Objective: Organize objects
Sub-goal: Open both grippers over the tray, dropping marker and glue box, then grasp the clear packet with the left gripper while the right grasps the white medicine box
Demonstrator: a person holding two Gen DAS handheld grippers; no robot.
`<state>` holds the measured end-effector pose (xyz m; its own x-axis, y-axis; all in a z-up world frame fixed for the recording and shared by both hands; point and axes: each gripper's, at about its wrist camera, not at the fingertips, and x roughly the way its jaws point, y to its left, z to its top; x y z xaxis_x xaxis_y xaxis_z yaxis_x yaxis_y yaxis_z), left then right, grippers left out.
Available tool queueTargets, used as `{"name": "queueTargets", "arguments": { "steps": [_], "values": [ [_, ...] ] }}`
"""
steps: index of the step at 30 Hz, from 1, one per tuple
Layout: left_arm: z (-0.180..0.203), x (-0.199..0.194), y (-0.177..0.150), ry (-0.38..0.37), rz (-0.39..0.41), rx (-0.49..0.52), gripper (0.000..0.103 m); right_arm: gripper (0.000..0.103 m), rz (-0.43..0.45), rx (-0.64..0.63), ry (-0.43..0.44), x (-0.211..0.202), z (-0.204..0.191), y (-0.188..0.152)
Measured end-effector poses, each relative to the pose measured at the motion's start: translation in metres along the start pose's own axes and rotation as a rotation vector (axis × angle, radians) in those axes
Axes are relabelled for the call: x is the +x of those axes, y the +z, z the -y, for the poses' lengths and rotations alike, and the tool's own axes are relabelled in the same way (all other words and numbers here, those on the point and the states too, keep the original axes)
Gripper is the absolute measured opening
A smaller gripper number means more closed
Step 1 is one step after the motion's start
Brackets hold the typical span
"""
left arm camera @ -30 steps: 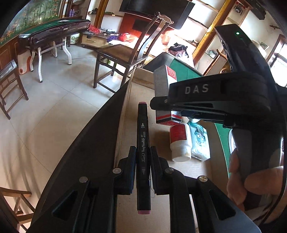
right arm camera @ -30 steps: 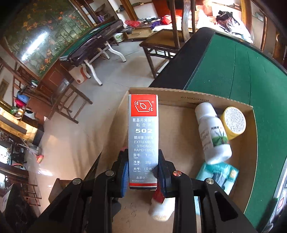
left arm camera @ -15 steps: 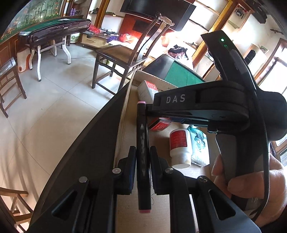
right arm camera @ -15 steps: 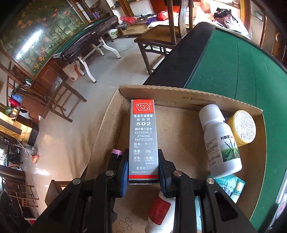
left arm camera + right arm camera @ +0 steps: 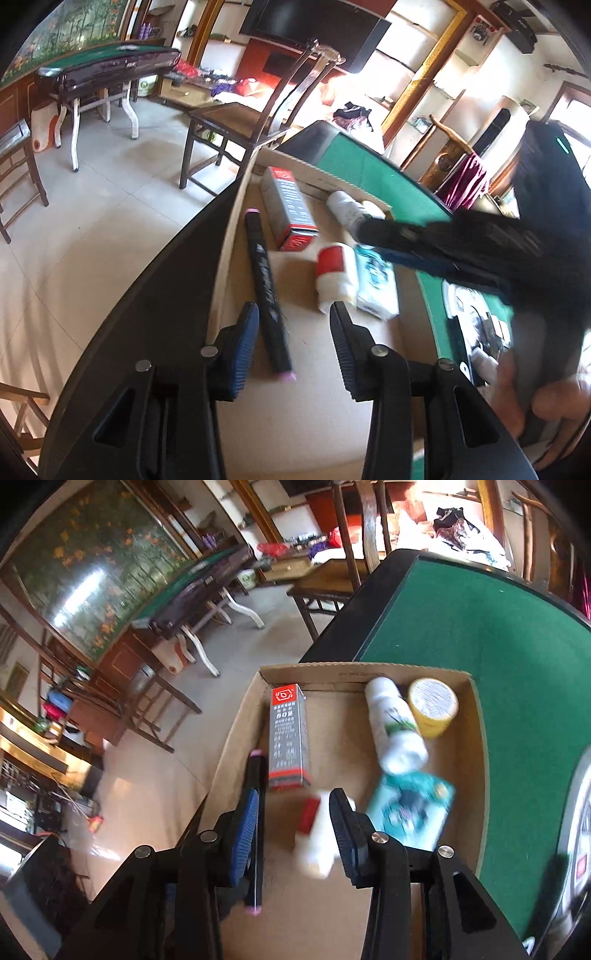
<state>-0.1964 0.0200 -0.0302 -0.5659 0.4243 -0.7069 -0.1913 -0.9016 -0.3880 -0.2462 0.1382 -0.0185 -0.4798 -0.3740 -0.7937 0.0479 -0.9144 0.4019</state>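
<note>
A cardboard box (image 5: 476,746) sits at the corner of the green table. In it lie a black marker with pink ends (image 5: 266,291) along the left wall, and a grey and red glue carton (image 5: 288,208) beside it. Both also show in the right wrist view: the marker (image 5: 255,786) and the carton (image 5: 288,734). My left gripper (image 5: 293,323) is open and empty just above the marker's near end. My right gripper (image 5: 293,808) is open and empty over the box; it also shows at the right of the left wrist view (image 5: 480,236).
The box also holds a white bottle with a red label (image 5: 314,834), a white bottle with a green label (image 5: 395,727), a yellow jar (image 5: 432,705) and a teal packet (image 5: 410,812). A wooden chair (image 5: 236,125) stands past the table's edge.
Both grippers have opened. The marker now lies in the box by the left wall, the glue carton lies beside it, and both grippers have drawn back.
</note>
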Motion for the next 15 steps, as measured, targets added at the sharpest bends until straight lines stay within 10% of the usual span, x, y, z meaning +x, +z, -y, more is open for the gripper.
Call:
{"name": "queueTargets", "arguments": {
  "steps": [15],
  "values": [
    [0.145, -0.021, -0.080, -0.119, -0.032, 0.226, 0.048, 0.064, 0.289, 0.068, -0.061, -0.188, 0.141, -0.164]
  ]
}}
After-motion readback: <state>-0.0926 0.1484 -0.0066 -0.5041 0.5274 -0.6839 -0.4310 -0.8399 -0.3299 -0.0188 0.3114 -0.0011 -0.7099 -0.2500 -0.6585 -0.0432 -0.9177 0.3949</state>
